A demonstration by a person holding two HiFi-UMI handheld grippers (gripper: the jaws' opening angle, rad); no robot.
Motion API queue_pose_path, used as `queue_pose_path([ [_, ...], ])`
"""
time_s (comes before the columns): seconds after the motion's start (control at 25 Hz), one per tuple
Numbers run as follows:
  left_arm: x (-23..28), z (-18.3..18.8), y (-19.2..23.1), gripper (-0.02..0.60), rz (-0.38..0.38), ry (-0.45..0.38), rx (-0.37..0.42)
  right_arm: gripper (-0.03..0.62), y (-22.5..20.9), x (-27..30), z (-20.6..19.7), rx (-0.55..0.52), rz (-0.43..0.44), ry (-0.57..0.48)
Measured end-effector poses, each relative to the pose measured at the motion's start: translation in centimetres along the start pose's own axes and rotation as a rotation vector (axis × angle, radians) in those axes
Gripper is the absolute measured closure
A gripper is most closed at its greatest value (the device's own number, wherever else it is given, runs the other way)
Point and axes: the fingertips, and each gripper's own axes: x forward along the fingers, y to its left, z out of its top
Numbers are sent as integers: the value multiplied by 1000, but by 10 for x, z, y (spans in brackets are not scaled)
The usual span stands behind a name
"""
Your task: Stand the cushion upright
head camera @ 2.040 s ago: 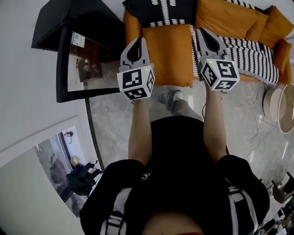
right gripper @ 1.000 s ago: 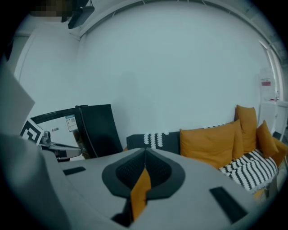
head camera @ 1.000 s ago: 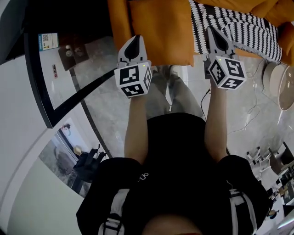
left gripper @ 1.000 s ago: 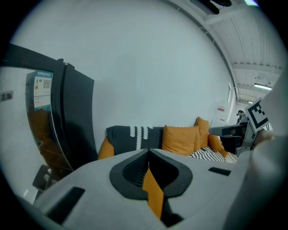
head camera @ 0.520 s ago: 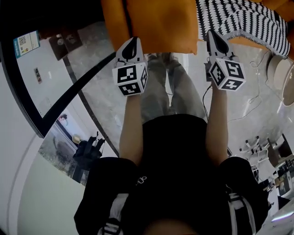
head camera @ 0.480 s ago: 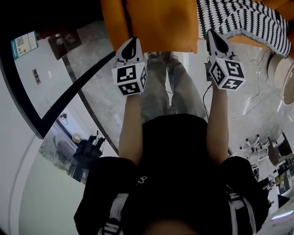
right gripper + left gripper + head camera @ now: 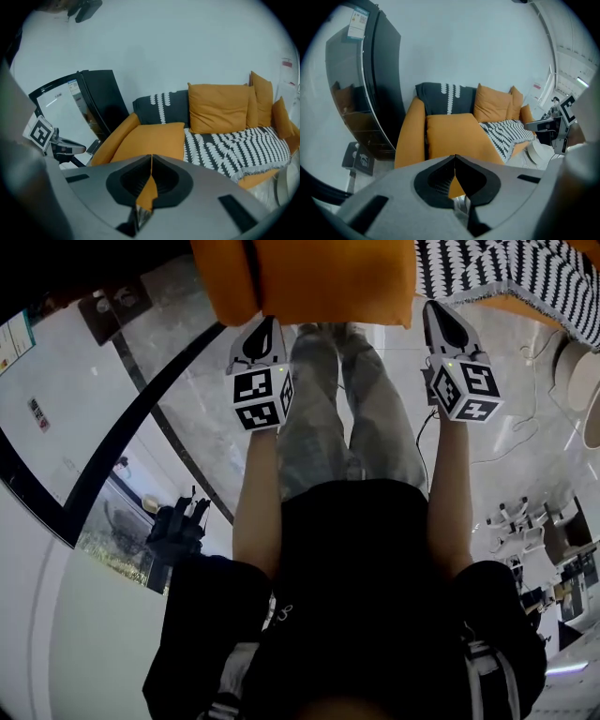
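Observation:
An orange cushion (image 7: 333, 277) lies flat on the left end of an orange sofa's seat; it also shows in the left gripper view (image 7: 450, 136) and the right gripper view (image 7: 152, 138). My left gripper (image 7: 265, 324) is shut and empty, its tip just short of the cushion's front left corner. My right gripper (image 7: 434, 307) is also shut and empty, just off the front right corner. Both sets of jaws, left gripper (image 7: 455, 157) and right gripper (image 7: 151, 156), meet at the tips with nothing between them. Neither touches the cushion.
A black-and-white patterned throw (image 7: 234, 145) covers the seat to the right. A dark patterned cushion (image 7: 445, 97) and upright orange cushions (image 7: 218, 107) lean on the backrest. The sofa's armrest (image 7: 410, 133) and a tall black cabinet (image 7: 365, 89) stand at left. The person's legs (image 7: 347, 399) stand on marble floor.
Both grippers have come down and forward toward the sofa's front edge, staying shut. The sofa has slid toward the top of the head view.

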Motion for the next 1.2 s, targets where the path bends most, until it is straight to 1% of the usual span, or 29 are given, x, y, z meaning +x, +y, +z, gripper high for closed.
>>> queue_pose_path([
  [0.28,32,-64,22,571,24,108,-39,582,-4,23,-74,-22,20,141],
  [0.4,42,-94,30,571,40,155,-69,582,-7,29,-102,-7,19,185],
  [0.6,61,-138,43,571,63,243,-45,580,-20,42,-143,-6,-19,252],
  [0.68,69,-154,52,569,86,277,-26,580,-23,47,-155,-18,-21,275],
  [0.88,84,-187,67,569,128,348,55,580,-28,58,-182,-31,-37,342],
  [0.96,92,-196,67,568,133,370,96,579,-35,61,-195,-69,-45,381],
  [1.04,100,-205,71,562,143,394,157,576,-40,64,-209,-119,-41,428],
  [1.08,104,-207,74,530,149,402,186,561,-41,66,-216,-144,-34,454],
  [1.12,107,-208,77,509,152,406,206,498,-41,68,-221,-167,-26,479],
  [1.16,110,-209,80,499,152,407,218,452,-41,69,-226,-190,-19,502],
  [1.2,112,-208,82,499,151,407,224,451,-41,71,-229,-212,-16,520],
])
